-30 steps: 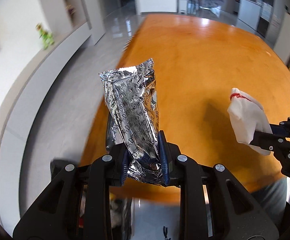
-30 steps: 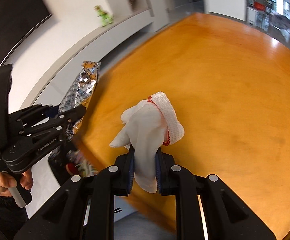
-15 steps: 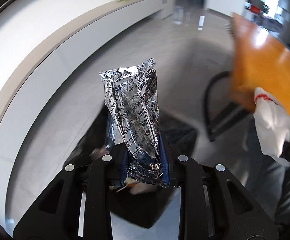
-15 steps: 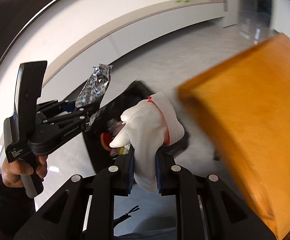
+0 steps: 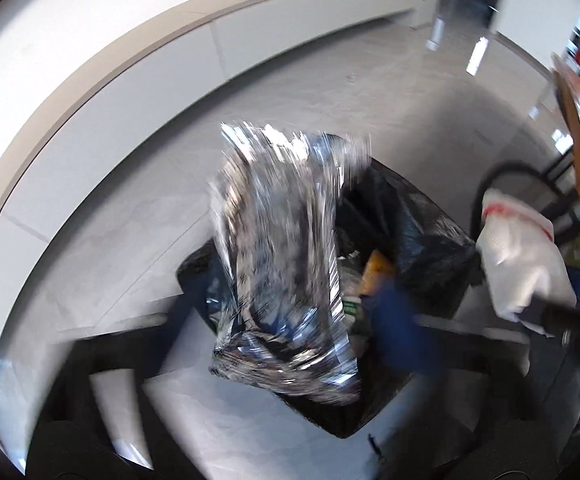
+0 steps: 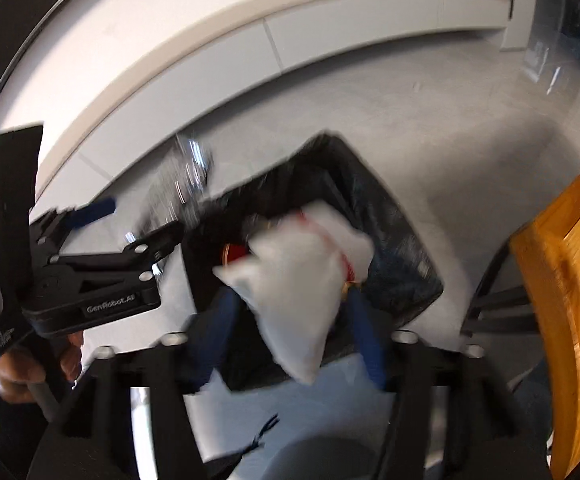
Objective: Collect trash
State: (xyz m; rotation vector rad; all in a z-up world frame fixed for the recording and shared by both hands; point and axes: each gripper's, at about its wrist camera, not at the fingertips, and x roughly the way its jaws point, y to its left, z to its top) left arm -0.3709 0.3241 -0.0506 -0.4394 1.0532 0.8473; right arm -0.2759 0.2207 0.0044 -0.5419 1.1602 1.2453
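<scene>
A crinkled silver foil bag (image 5: 281, 260) hangs blurred over the black-lined trash bin (image 5: 418, 232), loose between the jaws of my left gripper (image 5: 285, 332), which are opening wide; its blue pad (image 5: 402, 328) stands clear of the bag. In the right wrist view a white glove with a red cuff line (image 6: 302, 292) sits over the same bin (image 6: 390, 216). My right gripper (image 6: 294, 332) is opening too, and its blue pads (image 6: 364, 340) stand off the glove on either side. The left gripper (image 6: 137, 220) shows at the left there, with the foil bag (image 6: 185, 184) a blur.
The orange table edge (image 6: 570, 280) stands right of the bin, with black chair legs (image 5: 530, 176) beside it. A low white cabinet (image 5: 290, 28) curves along the far side of the grey floor. Other trash lies in the bin, among it an orange packet (image 5: 376, 268). A hand (image 6: 13, 368) holds the left gripper's handle.
Both grippers swung from over the orange table to over the bin beside it. Both pairs of jaws have spread, letting go of the foil bag and the white glove.
</scene>
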